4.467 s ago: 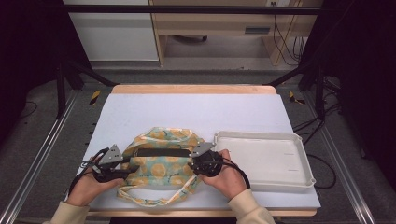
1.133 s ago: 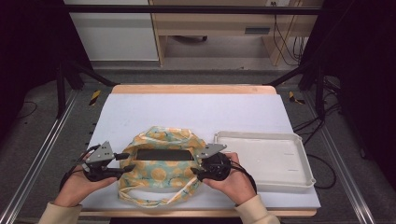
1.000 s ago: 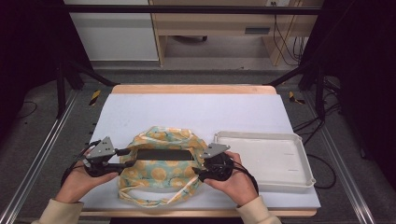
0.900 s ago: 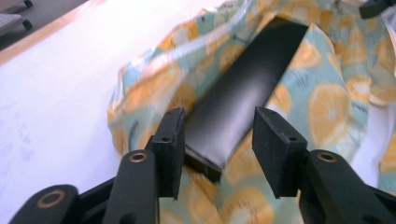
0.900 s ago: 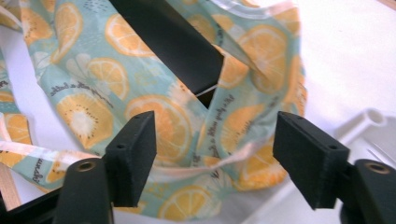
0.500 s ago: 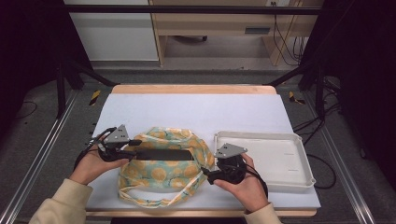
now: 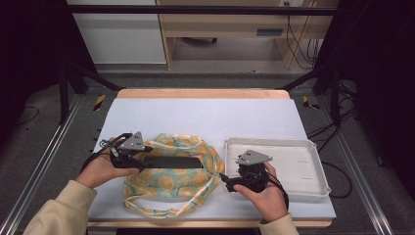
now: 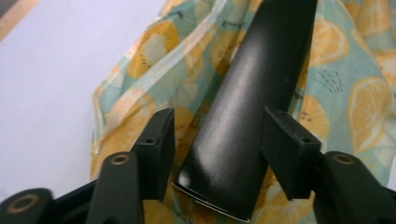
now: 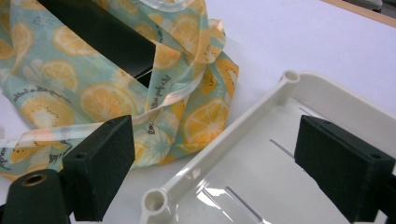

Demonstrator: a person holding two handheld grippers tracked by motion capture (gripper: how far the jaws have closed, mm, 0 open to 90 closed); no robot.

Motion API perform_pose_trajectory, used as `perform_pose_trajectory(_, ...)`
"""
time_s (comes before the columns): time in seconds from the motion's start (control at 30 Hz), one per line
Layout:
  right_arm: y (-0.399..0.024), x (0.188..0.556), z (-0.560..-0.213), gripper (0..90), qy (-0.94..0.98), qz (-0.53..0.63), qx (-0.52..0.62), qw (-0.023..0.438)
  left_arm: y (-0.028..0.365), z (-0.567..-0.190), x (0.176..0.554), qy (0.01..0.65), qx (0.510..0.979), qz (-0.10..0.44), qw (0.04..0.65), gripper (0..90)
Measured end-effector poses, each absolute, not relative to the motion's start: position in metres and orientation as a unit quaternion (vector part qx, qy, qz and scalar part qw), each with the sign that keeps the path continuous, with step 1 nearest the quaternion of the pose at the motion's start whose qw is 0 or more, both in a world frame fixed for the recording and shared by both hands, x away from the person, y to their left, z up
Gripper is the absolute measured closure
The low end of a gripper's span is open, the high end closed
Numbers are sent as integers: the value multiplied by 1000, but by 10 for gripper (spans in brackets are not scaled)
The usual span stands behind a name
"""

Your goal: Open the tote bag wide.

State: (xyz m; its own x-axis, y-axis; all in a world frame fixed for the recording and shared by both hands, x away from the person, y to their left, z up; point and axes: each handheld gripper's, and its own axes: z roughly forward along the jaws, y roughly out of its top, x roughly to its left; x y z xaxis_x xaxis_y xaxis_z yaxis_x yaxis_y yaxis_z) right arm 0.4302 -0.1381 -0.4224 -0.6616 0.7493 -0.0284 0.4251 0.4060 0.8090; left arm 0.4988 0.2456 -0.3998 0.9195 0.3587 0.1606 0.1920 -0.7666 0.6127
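The left gripper (image 8: 217, 140), jaws just opening, straddles the black box (image 8: 252, 112) in the citrus-print bag (image 7: 171, 178). The right gripper (image 9: 210, 172) hangs wide and empty over the white tray (image 9: 261, 186). Next it likely needs a firm pinch to draw the box out.

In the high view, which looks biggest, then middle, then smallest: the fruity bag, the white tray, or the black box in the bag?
1. Fruity bag and white tray: they look about alike, so I won't rank them.
2. Black box: clearly smallest, though the bag may hide part of it.
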Motion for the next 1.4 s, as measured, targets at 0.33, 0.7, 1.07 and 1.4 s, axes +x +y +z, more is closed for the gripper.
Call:
perform_pose_trajectory(0.33,-149,427,-421,124,807,413,370,201,239,-404,498,120,945,113,281,276)
perform_pose_trajectory(0.7,-151,427,-422,124,810,406,369,205,235,-412,499,84,963,104,233,197)
perform_pose_trajectory(1.07,-153,427,-422,123,810,403,372,207,234,-410,506,76,966,116,217,179)
perform_pose_trajectory(1.4,-156,427,-421,122,809,403,374,208,235,-415,508,66,971,109,204,208)
